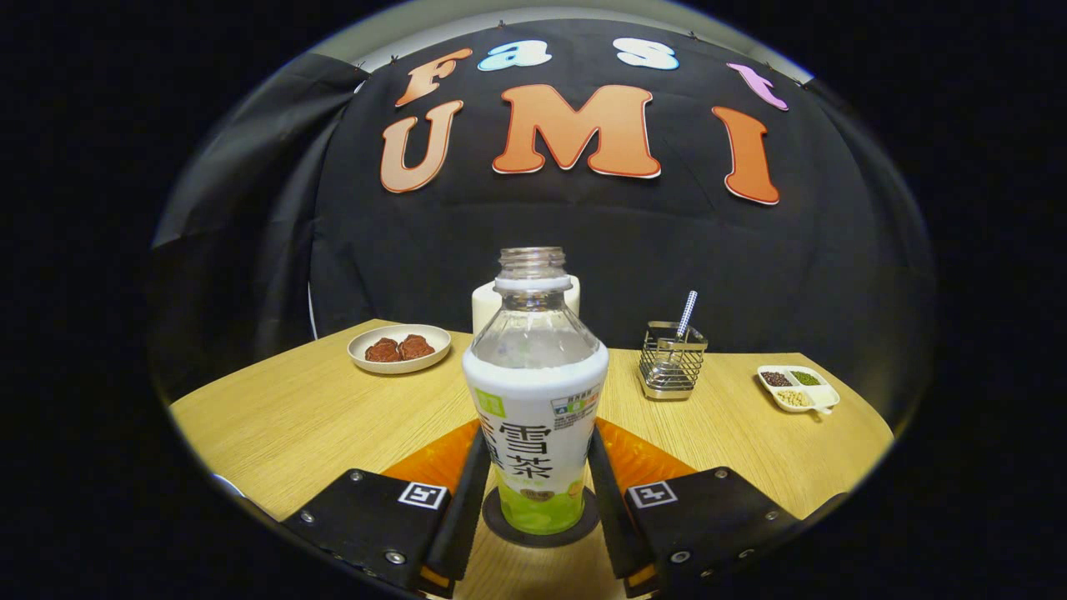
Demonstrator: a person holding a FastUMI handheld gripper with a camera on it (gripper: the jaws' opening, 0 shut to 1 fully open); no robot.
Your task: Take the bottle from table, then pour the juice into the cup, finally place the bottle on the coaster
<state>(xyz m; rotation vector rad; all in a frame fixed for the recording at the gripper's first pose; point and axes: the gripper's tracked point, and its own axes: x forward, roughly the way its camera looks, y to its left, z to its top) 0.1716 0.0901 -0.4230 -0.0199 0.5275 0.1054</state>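
Fingers of my gripper sit one on each side of the bottle, close against its lower label. I can't tell whether both are pressing or have just let go. Bottle is upright, uncapped, and its base is on the dark round coaster, which sits near the table's front edge, between my fingers. Looks nearly empty, only a greenish tint at the bottom, so I judge this as the final placing step.

To do it well:
- confirm the base is flat and centred on the coaster before I let go
- spread the fingers evenly so neither side drags the label and tips it
- pull straight back, level, with no lift or twist

White cup stands directly behind the bottle toward the back edge, so I keep clear of pushing forward. Plate back-left, wire caddy and divided dish to the right, all well apart from my path.
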